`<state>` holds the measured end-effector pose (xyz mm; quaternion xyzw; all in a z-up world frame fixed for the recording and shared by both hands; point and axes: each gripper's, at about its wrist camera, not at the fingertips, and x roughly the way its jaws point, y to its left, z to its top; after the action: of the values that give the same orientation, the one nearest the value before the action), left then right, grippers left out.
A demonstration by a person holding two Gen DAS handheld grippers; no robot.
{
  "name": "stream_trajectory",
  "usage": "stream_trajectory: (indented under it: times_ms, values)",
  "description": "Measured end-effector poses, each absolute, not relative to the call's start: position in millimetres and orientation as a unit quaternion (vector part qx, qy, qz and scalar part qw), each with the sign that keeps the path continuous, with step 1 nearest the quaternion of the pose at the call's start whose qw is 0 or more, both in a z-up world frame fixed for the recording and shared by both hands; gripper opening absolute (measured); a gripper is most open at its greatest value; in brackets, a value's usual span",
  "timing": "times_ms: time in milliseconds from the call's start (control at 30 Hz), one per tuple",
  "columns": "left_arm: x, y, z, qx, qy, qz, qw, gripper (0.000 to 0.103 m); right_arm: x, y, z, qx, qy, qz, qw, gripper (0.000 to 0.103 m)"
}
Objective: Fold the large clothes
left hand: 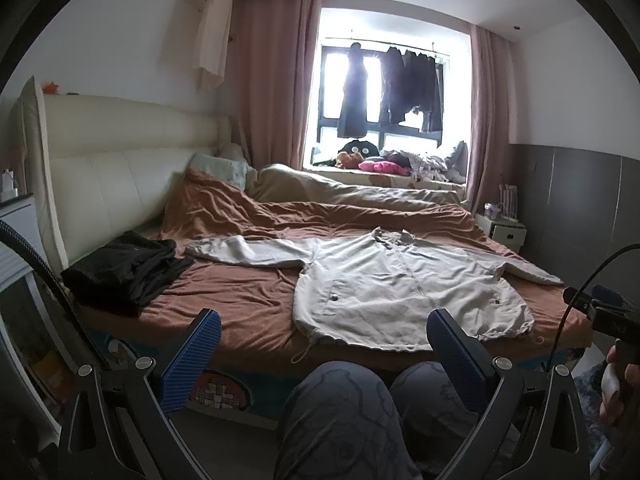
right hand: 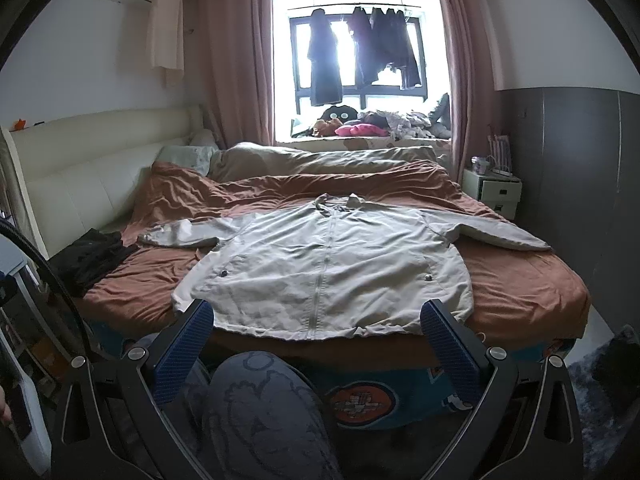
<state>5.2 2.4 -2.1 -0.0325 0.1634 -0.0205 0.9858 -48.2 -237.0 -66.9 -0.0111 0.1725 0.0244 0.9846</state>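
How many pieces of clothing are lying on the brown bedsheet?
2: a beige jacket spread flat near the bed's front edge, and a black garment bunched left of it, by the headboard. More may hide under the bedding.

Dark clothes (left hand: 394, 88) before bright window (left hand: 372, 80)

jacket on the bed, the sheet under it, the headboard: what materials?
Beige jacket: thin woven fabric, matte, likely cotton or nylon blend; fine creases, lies flat, zip front with snap studs.
Rust-brown sheet: soft matte knit or brushed cloth; many small wrinkles.
Headboard: cream leather or faux leather; smooth padded panels with seams, slight sheen.
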Motion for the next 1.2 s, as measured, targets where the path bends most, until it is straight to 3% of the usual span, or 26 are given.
stream_trajectory:
  times_ms: [1200]
  values:
    - [9.8,-5.4,-0.6,-0.035,0.162,-0.025,0.986,0.103,-52.7,-237.6,-68.3,-0.02,0.169,0.016,0.985,0.103]
